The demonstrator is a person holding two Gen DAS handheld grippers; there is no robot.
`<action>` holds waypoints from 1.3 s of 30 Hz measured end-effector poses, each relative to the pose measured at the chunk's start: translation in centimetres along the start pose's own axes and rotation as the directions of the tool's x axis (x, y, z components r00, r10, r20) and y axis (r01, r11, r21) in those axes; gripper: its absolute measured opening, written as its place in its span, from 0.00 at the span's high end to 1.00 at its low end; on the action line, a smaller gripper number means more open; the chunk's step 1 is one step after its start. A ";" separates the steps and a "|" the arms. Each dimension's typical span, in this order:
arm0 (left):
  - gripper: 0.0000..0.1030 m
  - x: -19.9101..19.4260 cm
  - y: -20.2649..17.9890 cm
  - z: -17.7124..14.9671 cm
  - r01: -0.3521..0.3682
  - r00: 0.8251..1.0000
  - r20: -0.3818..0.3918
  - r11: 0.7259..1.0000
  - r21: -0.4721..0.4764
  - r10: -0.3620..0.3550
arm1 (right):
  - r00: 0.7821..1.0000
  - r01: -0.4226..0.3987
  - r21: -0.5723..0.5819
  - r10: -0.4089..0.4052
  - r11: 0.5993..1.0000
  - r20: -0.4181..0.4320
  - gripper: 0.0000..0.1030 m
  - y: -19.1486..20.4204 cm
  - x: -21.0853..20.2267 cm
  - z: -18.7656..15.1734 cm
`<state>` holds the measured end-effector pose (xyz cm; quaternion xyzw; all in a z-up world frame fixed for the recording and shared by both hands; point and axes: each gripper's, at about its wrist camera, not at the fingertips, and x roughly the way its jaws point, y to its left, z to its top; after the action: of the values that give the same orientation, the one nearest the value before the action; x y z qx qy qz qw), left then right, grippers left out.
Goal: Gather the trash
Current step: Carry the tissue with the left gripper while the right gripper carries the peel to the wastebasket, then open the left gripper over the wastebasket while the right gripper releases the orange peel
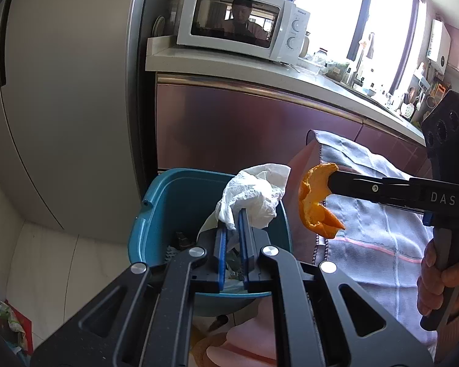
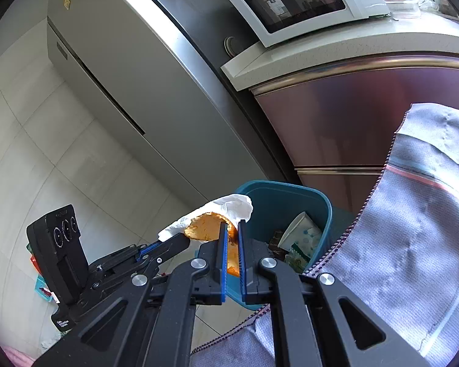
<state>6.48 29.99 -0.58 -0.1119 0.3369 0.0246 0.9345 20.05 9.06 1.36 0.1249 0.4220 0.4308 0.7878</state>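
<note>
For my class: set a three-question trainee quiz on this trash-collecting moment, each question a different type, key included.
1. True or false: the left gripper holds a crumpled white tissue.
2. What does the right gripper grip? A) paper cup B) orange peel C) cloth
3. Fill in: both grippers are near the ____ bin.

Key: 1 true. 2 B, the orange peel; a paper cup already lies in the bin. 3 teal.
</note>
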 end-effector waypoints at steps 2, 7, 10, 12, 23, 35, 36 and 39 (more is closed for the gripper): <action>0.92 0.3 0.1 0.0 -0.004 1.000 -0.003 1.000 -0.001 0.004 | 1.000 0.001 0.003 -0.001 1.000 -0.005 0.95 -0.1 0.5 0.1; 0.92 1.0 0.2 -0.1 -0.012 1.000 -0.009 1.000 -0.004 0.012 | 1.000 0.008 0.013 -0.008 1.000 -0.023 0.95 -0.5 1.5 0.1; 0.92 1.5 0.4 -0.2 -0.018 1.000 -0.016 1.000 -0.008 0.017 | 0.999 0.013 0.023 -0.012 1.000 -0.033 0.95 -0.8 2.2 0.1; 0.92 1.8 0.4 -0.3 -0.021 1.000 -0.022 1.000 -0.014 0.021 | 0.999 0.015 0.029 -0.013 0.999 -0.041 0.95 -0.9 2.7 0.1; 0.92 4.4 0.6 -0.8 -0.046 0.997 -0.070 0.999 -0.024 0.044 | 0.995 0.045 0.045 -0.041 0.998 -0.087 0.95 -1.7 5.6 0.0; 0.89 9.3 0.6 -1.7 -0.032 0.987 -0.157 0.998 -0.048 0.024 | 0.988 0.105 0.040 -0.100 0.994 -0.120 0.87 -1.8 7.0 -0.5; 0.87 9.7 0.6 -1.8 -0.028 0.986 -0.165 0.998 -0.051 0.019 | 0.987 0.110 0.041 -0.105 0.993 -0.119 0.86 -2.0 6.9 -0.5; 0.79 10.6 0.6 -2.1 -0.019 0.983 -0.184 0.998 -0.056 0.008 | 0.988 0.109 0.046 -0.103 0.993 -0.116 0.85 -2.2 6.3 -0.8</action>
<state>13.29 29.84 -8.99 -0.1385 0.4216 0.0301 0.8956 22.41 12.53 -3.93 0.0979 0.4831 0.3835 0.7810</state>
